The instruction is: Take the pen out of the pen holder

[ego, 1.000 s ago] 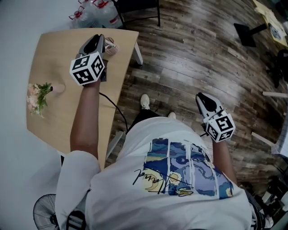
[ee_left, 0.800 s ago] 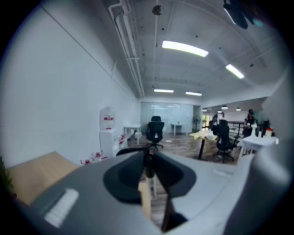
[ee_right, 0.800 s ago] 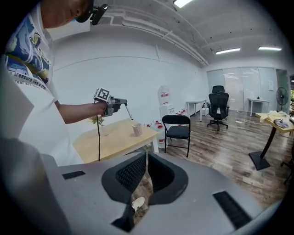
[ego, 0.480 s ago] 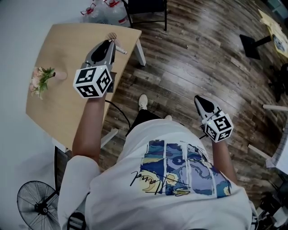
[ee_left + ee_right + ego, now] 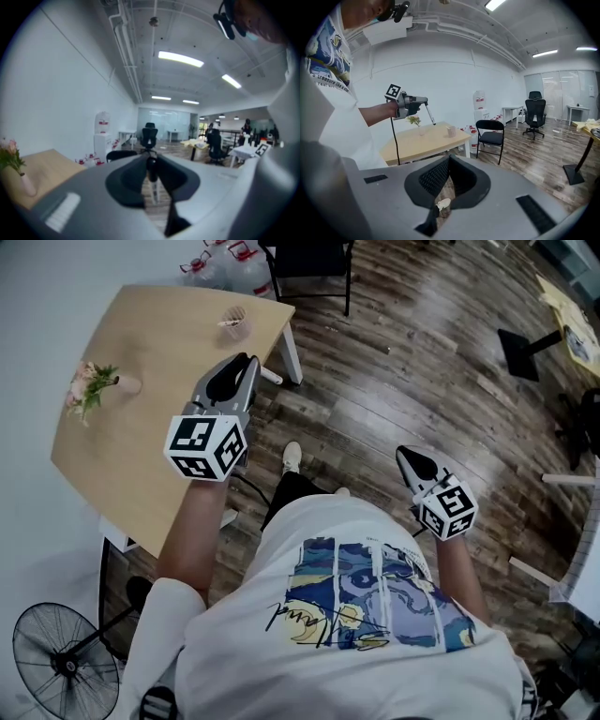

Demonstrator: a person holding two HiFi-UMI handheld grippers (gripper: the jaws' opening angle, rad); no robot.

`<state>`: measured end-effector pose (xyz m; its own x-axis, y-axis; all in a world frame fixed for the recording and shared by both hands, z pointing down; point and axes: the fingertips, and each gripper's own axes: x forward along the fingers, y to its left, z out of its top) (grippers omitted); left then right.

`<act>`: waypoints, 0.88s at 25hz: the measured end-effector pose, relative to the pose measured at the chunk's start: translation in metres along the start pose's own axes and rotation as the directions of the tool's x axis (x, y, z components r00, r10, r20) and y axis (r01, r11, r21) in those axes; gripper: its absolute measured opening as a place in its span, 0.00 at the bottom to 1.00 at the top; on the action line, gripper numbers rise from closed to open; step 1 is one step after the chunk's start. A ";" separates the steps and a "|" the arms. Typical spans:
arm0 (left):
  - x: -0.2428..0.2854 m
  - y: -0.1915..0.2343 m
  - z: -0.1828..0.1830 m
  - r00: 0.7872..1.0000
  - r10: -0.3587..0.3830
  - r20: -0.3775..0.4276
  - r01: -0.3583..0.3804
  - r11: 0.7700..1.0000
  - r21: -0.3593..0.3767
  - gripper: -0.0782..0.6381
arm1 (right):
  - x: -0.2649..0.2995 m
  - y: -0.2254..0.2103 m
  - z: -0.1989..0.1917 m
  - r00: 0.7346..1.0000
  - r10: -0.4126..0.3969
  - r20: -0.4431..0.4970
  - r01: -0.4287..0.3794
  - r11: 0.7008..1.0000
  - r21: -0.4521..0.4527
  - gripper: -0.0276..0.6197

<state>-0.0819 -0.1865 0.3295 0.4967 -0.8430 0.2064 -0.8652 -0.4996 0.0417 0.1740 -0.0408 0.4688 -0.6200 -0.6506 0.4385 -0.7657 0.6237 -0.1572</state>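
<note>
My left gripper [image 5: 247, 367] hangs above the near right edge of the wooden table [image 5: 141, 456], shut on a thin pen [image 5: 151, 171] with a dark top and a pale barrel. The right gripper view shows the pen [image 5: 430, 116] sticking down and forward out of the left gripper [image 5: 424, 101]. The small pen holder cup [image 5: 234, 322] stands near the table's far corner, well clear of the pen; it also shows in the right gripper view [image 5: 451, 131]. My right gripper [image 5: 403, 455] is over the wooden floor at the person's right side, shut and holding nothing.
A vase of flowers [image 5: 92, 386] stands at the table's left. A black chair [image 5: 309, 254] and water bottles [image 5: 225, 263] are beyond the table. A floor fan [image 5: 61, 662] is at the lower left. A cable trails from the left gripper.
The left gripper has drawn back from the pen holder toward the person, rising a little, with the pen in its jaws. The right gripper has shifted only slightly.
</note>
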 end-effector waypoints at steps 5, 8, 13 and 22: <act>-0.022 -0.023 -0.007 1.000 -0.013 0.002 0.013 1.000 0.000 0.22 | -0.011 0.010 -0.002 1.000 0.011 0.012 -0.010 1.000 -0.015 0.05; -0.031 -0.033 -0.011 1.000 -0.018 0.004 0.018 1.000 -0.001 0.22 | -0.017 0.014 -0.007 1.000 0.009 0.016 -0.009 1.000 -0.013 0.05; -0.040 -0.042 -0.012 0.999 -0.031 0.013 0.031 0.999 -0.014 0.22 | -0.023 0.019 -0.009 1.000 0.003 0.019 -0.003 1.000 -0.019 0.05; -0.056 -0.051 -0.013 0.999 -0.038 0.015 0.038 0.999 -0.010 0.22 | -0.030 0.026 -0.011 1.000 0.001 0.025 0.000 1.000 -0.026 0.05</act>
<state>-0.0668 -0.1114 0.3289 0.5305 -0.8262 0.1899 -0.8461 -0.5297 0.0590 0.1746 0.0000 0.4608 -0.6247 -0.6605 0.4165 -0.7609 0.6348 -0.1345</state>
